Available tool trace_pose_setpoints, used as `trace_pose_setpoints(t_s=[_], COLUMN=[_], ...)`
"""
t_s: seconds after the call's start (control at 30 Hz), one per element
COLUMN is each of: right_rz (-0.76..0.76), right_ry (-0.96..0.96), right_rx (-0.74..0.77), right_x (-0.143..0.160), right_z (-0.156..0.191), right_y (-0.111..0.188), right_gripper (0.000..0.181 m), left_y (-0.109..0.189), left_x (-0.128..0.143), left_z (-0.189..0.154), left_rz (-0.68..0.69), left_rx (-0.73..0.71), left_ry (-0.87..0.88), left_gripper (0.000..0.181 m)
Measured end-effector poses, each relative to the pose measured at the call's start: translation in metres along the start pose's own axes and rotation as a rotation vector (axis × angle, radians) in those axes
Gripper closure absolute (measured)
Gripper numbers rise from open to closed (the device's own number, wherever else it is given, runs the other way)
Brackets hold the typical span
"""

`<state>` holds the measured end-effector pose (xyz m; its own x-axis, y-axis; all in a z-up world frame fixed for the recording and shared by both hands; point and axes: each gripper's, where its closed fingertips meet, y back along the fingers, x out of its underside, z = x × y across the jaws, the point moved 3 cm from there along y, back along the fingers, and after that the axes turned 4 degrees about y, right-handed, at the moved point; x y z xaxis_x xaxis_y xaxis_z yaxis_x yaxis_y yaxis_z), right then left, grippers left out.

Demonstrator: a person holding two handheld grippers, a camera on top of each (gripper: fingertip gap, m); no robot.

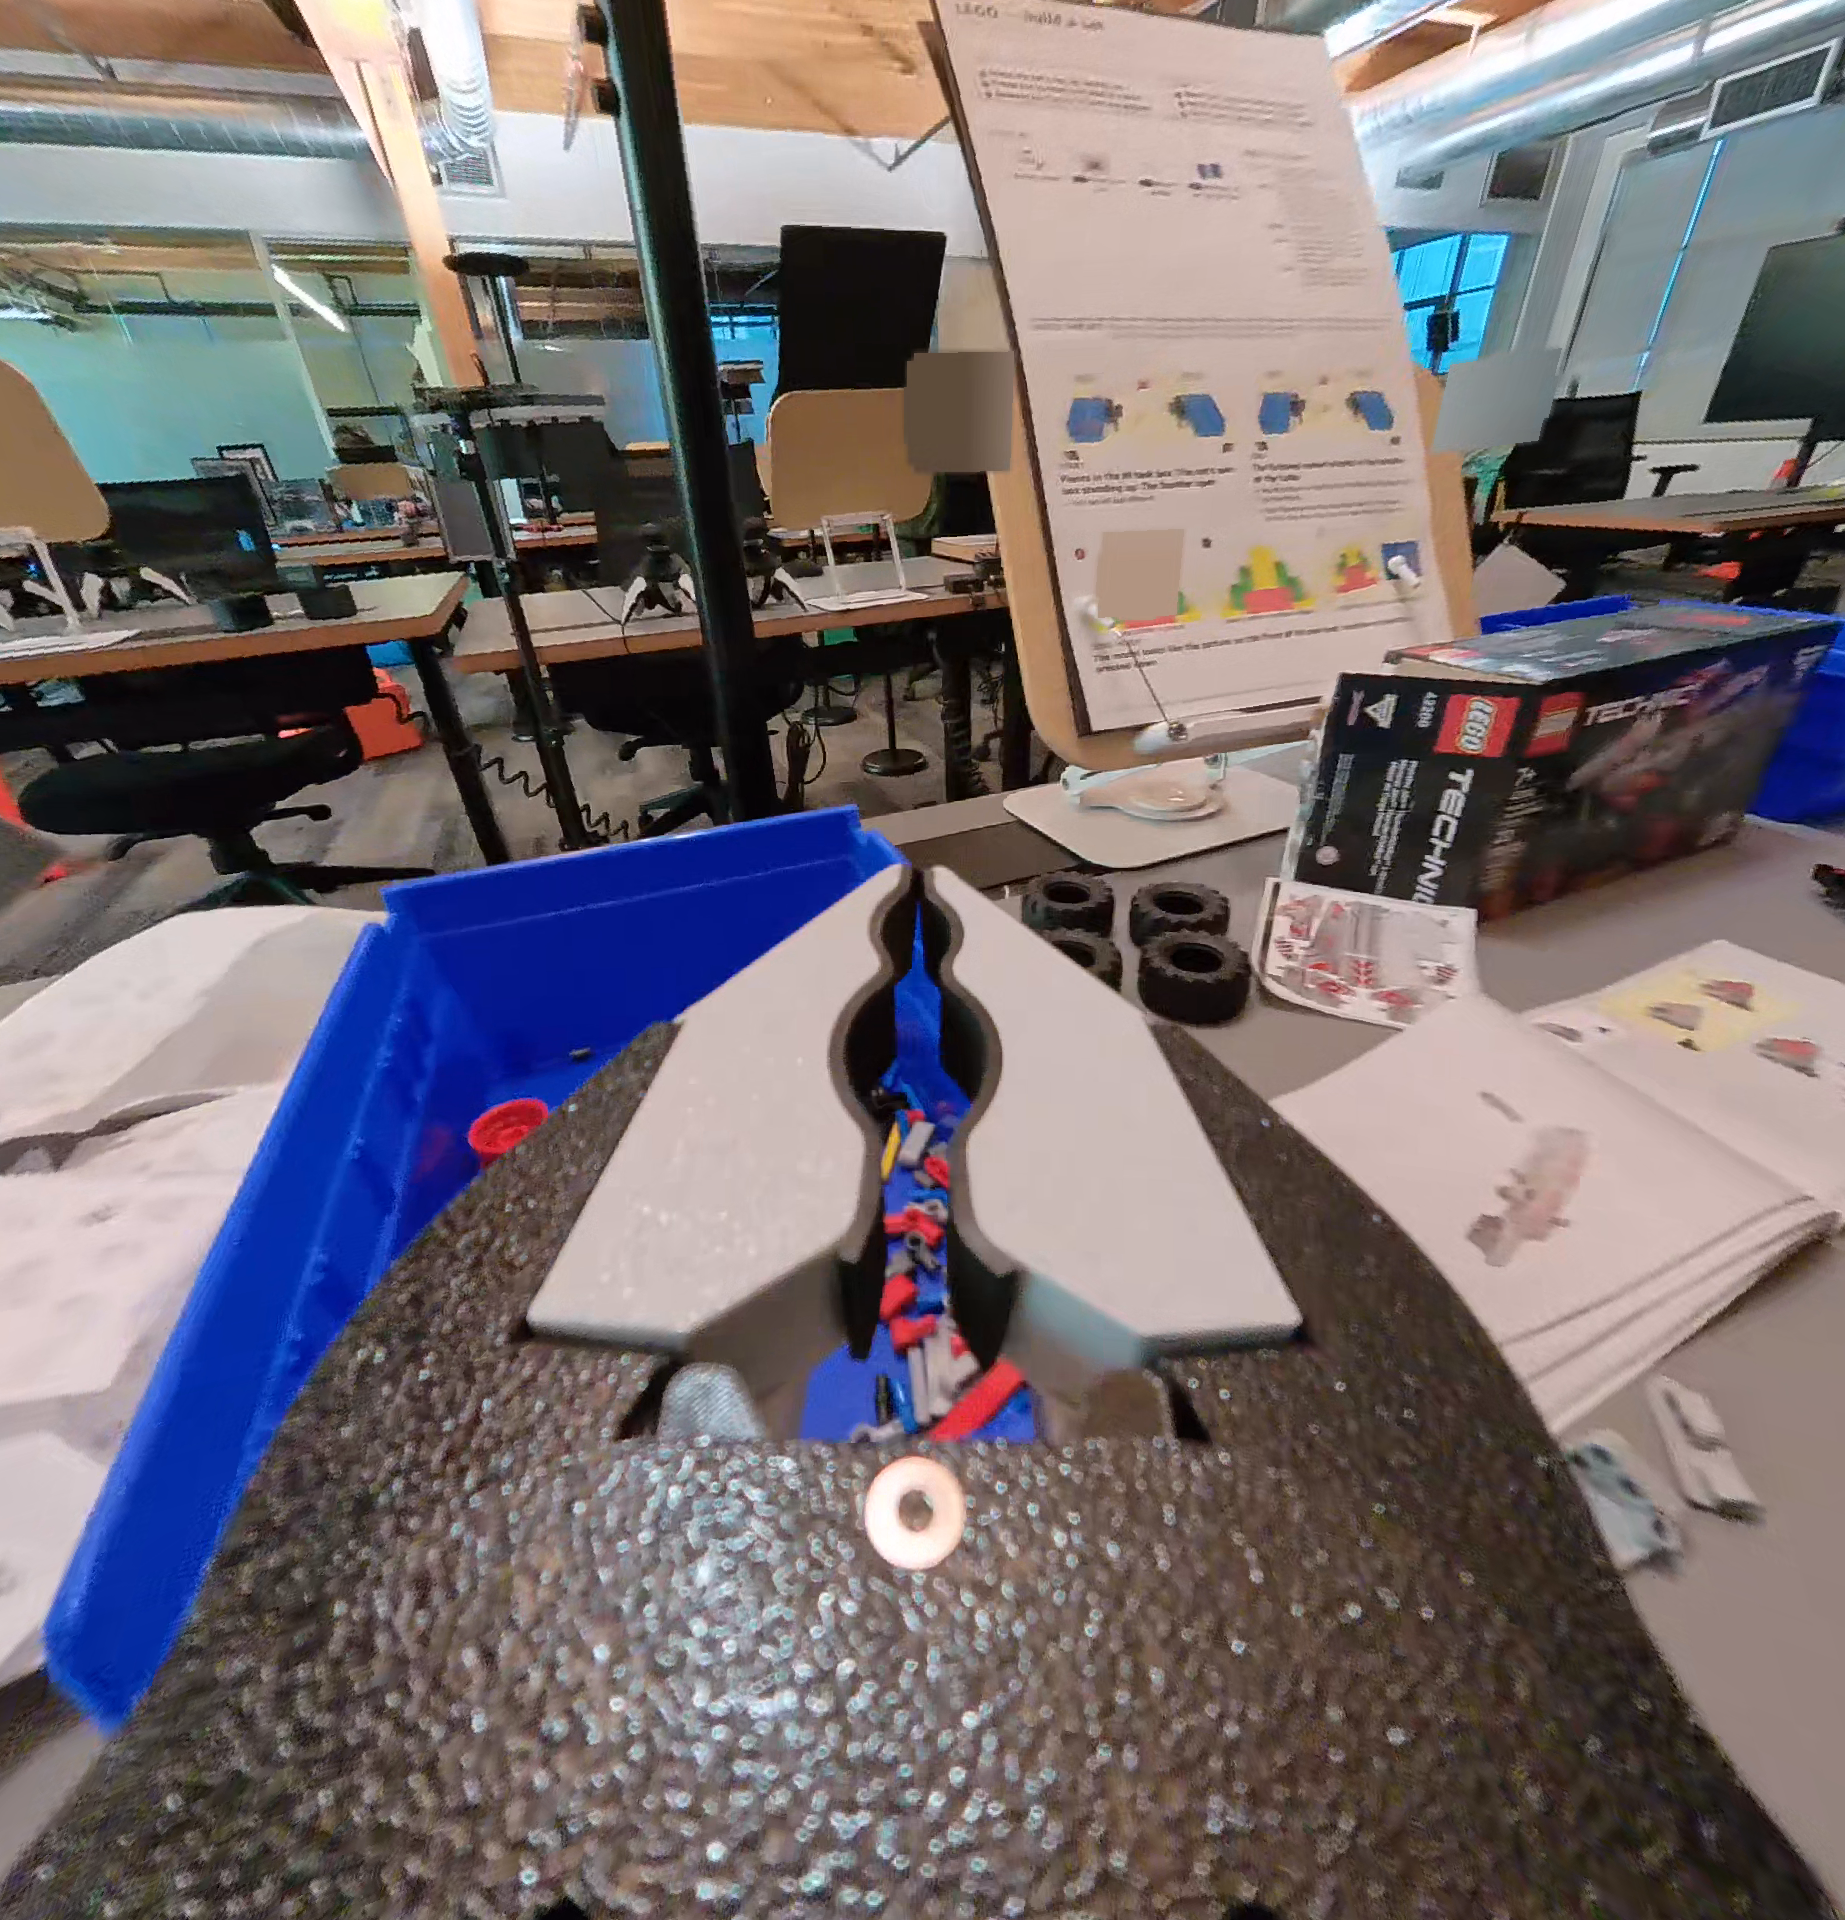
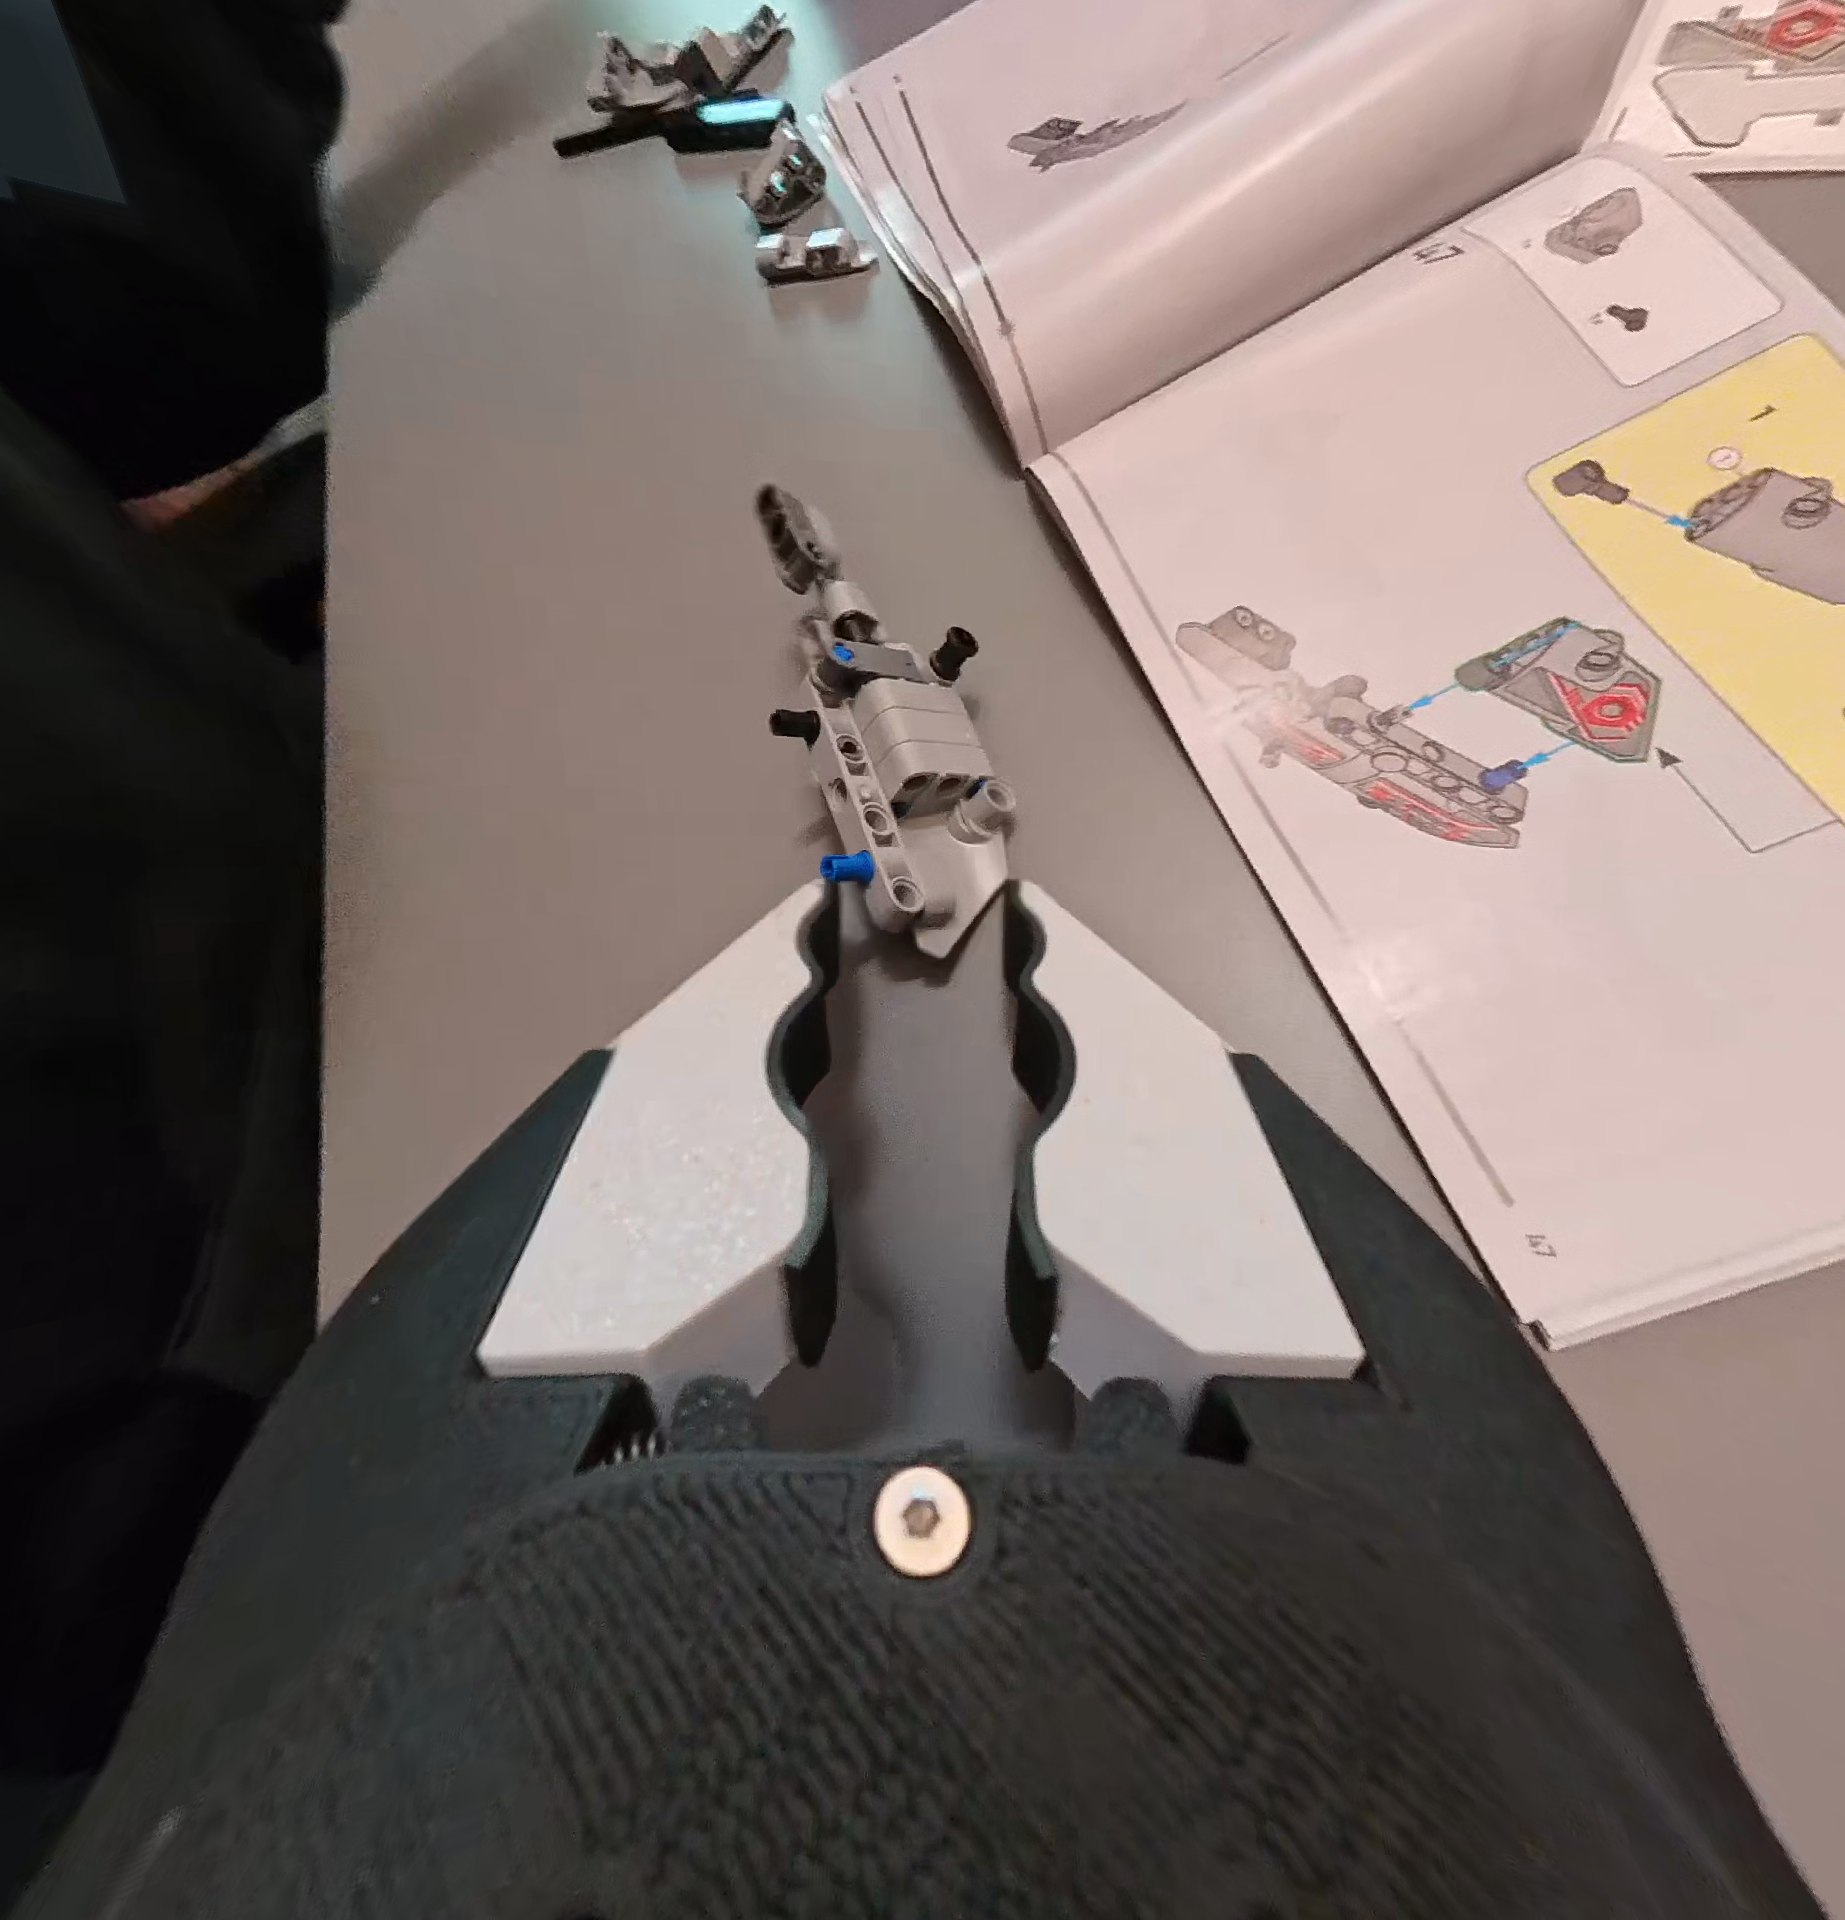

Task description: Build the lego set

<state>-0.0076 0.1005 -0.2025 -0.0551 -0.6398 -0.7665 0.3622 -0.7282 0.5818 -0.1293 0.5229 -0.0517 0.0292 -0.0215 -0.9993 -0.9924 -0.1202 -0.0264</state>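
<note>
The left gripper [image 1: 920, 894] hung over the blue bin [image 1: 398, 1060], its fingers [image 1: 772, 1122] nearly together and holding nothing. Small red, grey and blue pieces [image 1: 918, 1247] lay inside the bin. Right of the bin stood four black tyres [image 1: 1136, 940], with the open instruction booklet [image 1: 1583, 1164] beyond them on the table [image 1: 1728, 1662].

Open-plan office turned robotics lab. Rows of desks [image 1: 222, 623] with monitors [image 1: 185, 530] and office chairs [image 1: 201, 790], glass partitions, exposed ducts [image 1: 1583, 62] and timber ceiling. Spare grippers [image 1: 658, 592] parked on a far desk, instruction board [image 1: 1198, 364] on a stand, blue parts bin [image 1: 398, 1091] on the counter [image 1: 1749, 1558].
</note>
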Motion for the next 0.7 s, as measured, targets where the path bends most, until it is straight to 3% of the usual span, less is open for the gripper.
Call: trace_pose_setpoints(t_s=[0.03,0.23,0.33,0.47,0.6,0.7], right_rz=[-0.009,-0.127,-0.177,-0.204,-0.208,-0.246], right_ry=[0.003,0.037,0.116,0.214,0.272,0.351], right_rx=[-0.021,-0.077,0.05,0.215,0.442,0.509], right_x=[0.0,-0.028,-0.052,-0.078,-0.085,-0.088], right_z=[0.003,0.005,-0.021,-0.068,-0.119,-0.114], right_y=[0.001,0.031,0.05,0.046,0.035,0.029], right_gripper=[0.146,0.132,0.145,0.173,0.181,0.181], left_y=[-0.007,-0.059,-0.074,-0.074,-0.055,-0.05], left_x=[0.001,0.01,0.008,0.021,0.009,0.005], left_z=[0.002,0.011,0.022,0.032,0.035,0.032], left_rz=[0.006,0.078,0.024,0.005,-0.076,-0.052], left_rx=[0.008,0.038,-0.035,-0.133,-0.275,-0.309], left_ry=[-0.003,-0.033,-0.07,-0.108,-0.315,-0.396], left_gripper=[0.181,0.181,0.181,0.181,0.181,0.181])
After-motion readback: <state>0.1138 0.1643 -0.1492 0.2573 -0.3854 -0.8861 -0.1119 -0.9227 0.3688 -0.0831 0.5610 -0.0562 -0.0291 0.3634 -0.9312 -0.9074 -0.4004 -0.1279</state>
